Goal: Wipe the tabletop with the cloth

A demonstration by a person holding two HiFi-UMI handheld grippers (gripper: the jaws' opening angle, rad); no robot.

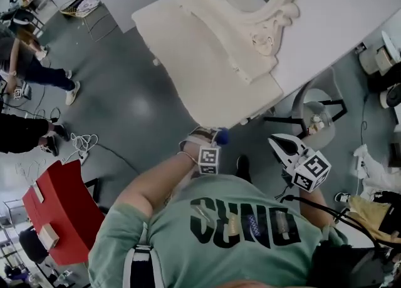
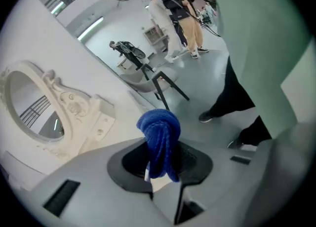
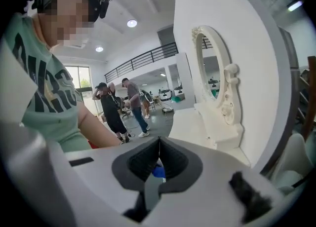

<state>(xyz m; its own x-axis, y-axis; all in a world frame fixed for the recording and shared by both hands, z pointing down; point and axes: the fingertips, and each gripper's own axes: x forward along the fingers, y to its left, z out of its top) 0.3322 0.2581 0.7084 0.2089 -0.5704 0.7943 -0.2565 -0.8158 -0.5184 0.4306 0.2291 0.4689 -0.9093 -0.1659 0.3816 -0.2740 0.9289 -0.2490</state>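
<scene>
The left tongs point(image 1: 212, 138) are clamped on a blue cloth point(image 1: 222, 136). In the left gripper view the cloth point(image 2: 159, 134) is bunched into a thick knotted wad. It stands up between the two jaws of the left tongs point(image 2: 160, 158), which are pressed against it on both sides. From the head view the cloth hangs in the air just off the near corner of the white desk point(image 1: 188, 42), not on its top.

The right tongs point(image 1: 279, 143) are near the same end of the desk, to the right of the left tongs and apart from them. In the right gripper view the jaws of the right tongs point(image 3: 159, 144) are together at the tips with nothing gripped. A small blue spot point(image 3: 158, 171) shows in the opening beneath them, and I cannot tell what it is.

The desk is pale, with a bare top and an oval mirror point(image 1: 263, 5) in a carved frame at the back. The person holding the tongs wears a green shirt point(image 1: 232, 230) with dark letters. The grey floor point(image 1: 125, 105) spreads to the left. A clear chair point(image 1: 316, 118) with dark legs stands to the right of the desk. A red chair point(image 1: 59, 211) is at the lower left. Other people point(image 1: 31, 74) stand at the far left edge.
</scene>
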